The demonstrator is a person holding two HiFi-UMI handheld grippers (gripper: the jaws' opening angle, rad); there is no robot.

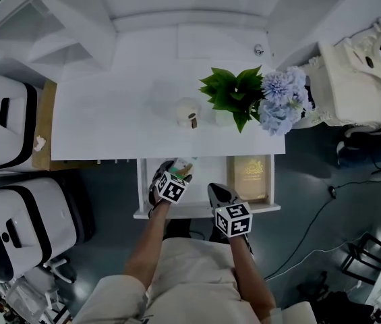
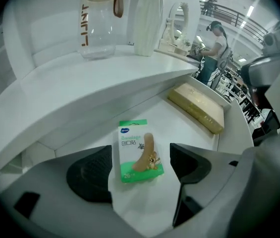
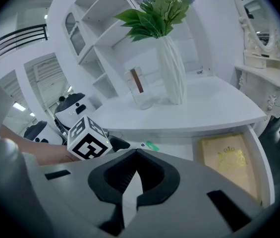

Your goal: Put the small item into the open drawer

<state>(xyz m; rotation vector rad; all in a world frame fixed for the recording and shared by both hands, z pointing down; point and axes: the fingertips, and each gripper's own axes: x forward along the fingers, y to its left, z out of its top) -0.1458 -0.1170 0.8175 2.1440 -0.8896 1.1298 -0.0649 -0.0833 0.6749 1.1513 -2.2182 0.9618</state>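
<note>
A small green-and-white bandage box lies flat on the white floor of the open drawer. My left gripper is open just over it, one dark pad on each side, neither touching the box. From the head view the left gripper reaches into the drawer at its left part, with the box at its tips. My right gripper hovers at the drawer's front edge. In its own view the right gripper is shut with nothing in it.
A flat gold box fills the drawer's right part. On the white desk top stand a clear bottle and a white vase with leaves and blue flowers. White machines stand at the left.
</note>
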